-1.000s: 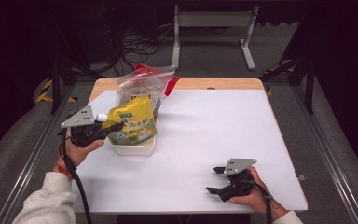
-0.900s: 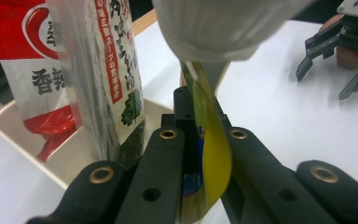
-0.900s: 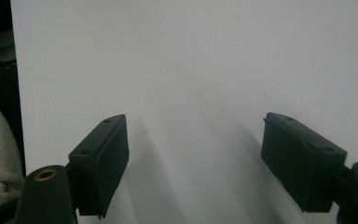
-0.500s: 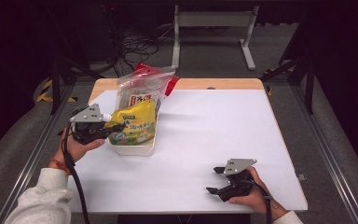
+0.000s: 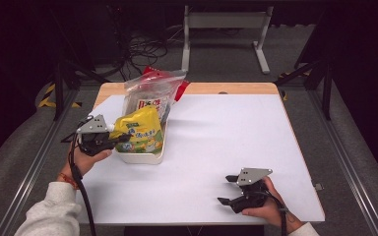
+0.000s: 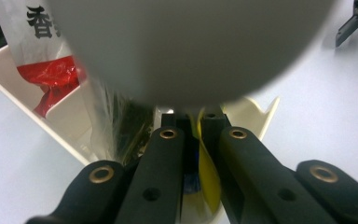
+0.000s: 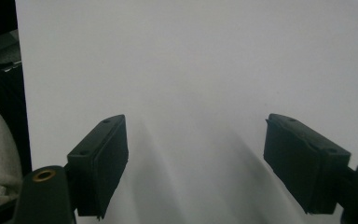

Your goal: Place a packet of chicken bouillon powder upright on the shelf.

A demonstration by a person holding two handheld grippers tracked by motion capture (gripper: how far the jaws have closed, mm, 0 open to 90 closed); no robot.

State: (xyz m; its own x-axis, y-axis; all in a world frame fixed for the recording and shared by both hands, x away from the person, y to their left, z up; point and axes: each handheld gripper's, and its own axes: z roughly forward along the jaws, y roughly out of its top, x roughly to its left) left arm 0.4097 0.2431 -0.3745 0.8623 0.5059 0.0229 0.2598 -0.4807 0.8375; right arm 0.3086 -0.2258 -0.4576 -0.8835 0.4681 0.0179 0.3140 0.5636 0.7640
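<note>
Near the tabletop's left edge, the left gripper [image 5: 120,139] pinches the yellow packet [image 5: 140,132] in the white tray [image 5: 139,158]; the right gripper [image 5: 227,189], jaws wide and empty, rests near the front edge.

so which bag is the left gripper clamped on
The yellow bag, at the front of the white bin. The left gripper pinches its edge; the clear bag behind stands free.

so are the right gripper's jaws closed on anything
No, the right gripper has its jaws standing wide apart with just the bare white table between them.
</note>
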